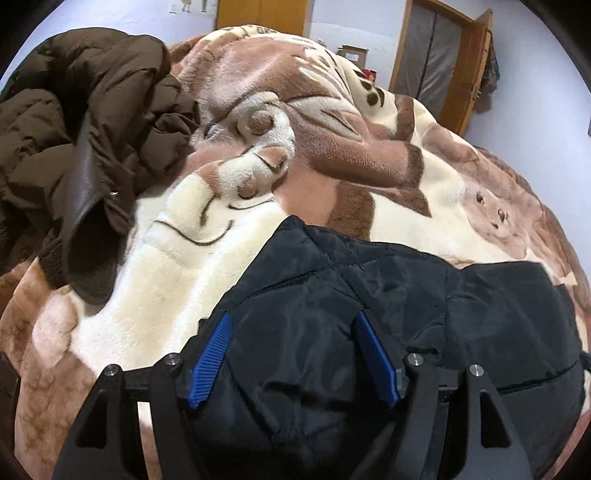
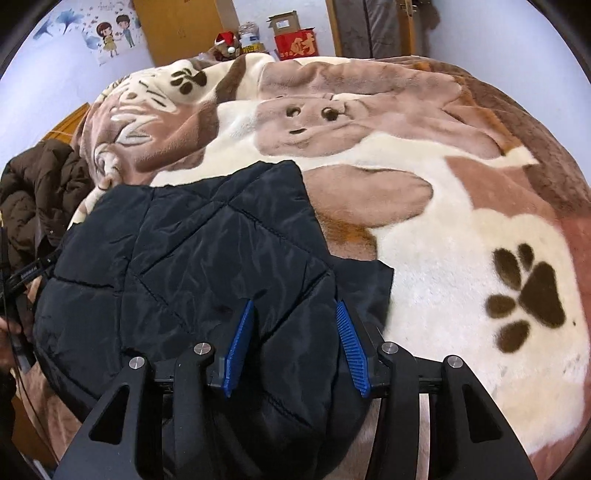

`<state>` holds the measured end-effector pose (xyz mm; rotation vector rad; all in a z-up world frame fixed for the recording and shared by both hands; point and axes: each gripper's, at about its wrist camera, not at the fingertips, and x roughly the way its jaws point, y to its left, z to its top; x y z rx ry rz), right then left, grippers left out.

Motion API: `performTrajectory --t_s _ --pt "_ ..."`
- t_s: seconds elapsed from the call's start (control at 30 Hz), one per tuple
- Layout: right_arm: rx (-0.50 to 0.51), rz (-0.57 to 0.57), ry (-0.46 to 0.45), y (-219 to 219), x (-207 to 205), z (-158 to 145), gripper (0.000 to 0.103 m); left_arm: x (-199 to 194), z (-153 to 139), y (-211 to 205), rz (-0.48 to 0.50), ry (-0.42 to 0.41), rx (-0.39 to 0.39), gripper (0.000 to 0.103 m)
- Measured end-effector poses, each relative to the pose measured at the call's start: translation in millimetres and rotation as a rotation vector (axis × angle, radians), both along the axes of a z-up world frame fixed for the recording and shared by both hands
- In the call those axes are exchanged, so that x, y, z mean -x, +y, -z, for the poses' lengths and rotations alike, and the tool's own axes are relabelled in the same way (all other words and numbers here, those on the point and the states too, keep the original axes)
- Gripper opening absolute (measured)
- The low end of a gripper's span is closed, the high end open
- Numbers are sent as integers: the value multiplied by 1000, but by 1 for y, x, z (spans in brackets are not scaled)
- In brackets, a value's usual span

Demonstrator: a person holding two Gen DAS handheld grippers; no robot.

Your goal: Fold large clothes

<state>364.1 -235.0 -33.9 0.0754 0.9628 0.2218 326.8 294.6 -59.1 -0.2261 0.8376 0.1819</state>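
Two padded jackets lie on the bed: one black quilted jacket [image 2: 207, 266] near the cameras and one brown puffer jacket [image 1: 85, 122] heaped at the far left. One plush blanket [image 2: 461, 229] covers the bed, printed with two dark paw prints in the right wrist view. Two grippers show, the left gripper [image 1: 295, 358] and the right gripper [image 2: 295, 350], each with two blue-padded fingers. Behind the bed stand one red box [image 2: 297, 45], one open cardboard box [image 2: 283, 23] and one wall sticker [image 2: 112, 35] of two cartoon figures

Beyond the black quilted jacket [image 2: 207, 258], the plush blanket [image 2: 461, 236] lay bare to its right and far side. Left of the jacket, 1 heaped brown coat [image 1: 85, 122] blocked passage.
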Motion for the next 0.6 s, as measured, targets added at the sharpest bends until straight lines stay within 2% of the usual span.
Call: performTrajectory --t_s 0.27,0.43,0.6 --pt "-17 -35 -44 1 64 -37 48 79 -44 -28 -13 -31 -29 71" --pt "-16 -68 -69 7 118 -54 48 144 -65 -61 -14 -39 14 71" --pt "-7 -98 -105 12 168 -72 48 193 -83 -102 4 -23 -25 72"
